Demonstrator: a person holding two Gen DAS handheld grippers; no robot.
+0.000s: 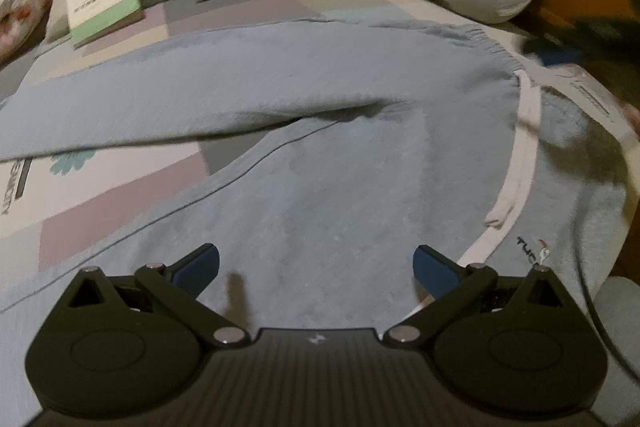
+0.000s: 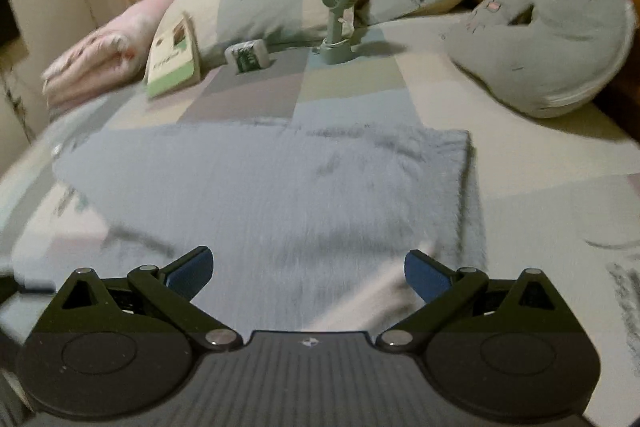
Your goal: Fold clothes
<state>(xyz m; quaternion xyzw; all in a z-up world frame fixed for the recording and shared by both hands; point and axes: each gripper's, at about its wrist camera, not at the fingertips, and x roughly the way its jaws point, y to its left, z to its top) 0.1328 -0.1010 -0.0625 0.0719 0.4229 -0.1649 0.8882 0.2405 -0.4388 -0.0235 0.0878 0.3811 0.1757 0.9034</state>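
Pale blue fleecy garment [image 1: 320,163] lies spread flat on the patchwork-print bed sheet [image 1: 120,211]; nap soft and fuzzy, one sleeve-like band folded across its upper part, white flat drawstring [image 1: 524,147] curving along its right side near small dark embroidered lettering. Left gripper [image 1: 316,267] hovers over the garment's near part, blue-padded jaws wide apart, holding nothing; right gripper [image 2: 308,269] likewise, spread and empty above the garment [image 2: 280,195]. Beyond the garment: green-and-white book [image 2: 172,63], mint plastic desk fan [image 2: 340,11], grey ring-shaped plush cushion [image 2: 552,55].
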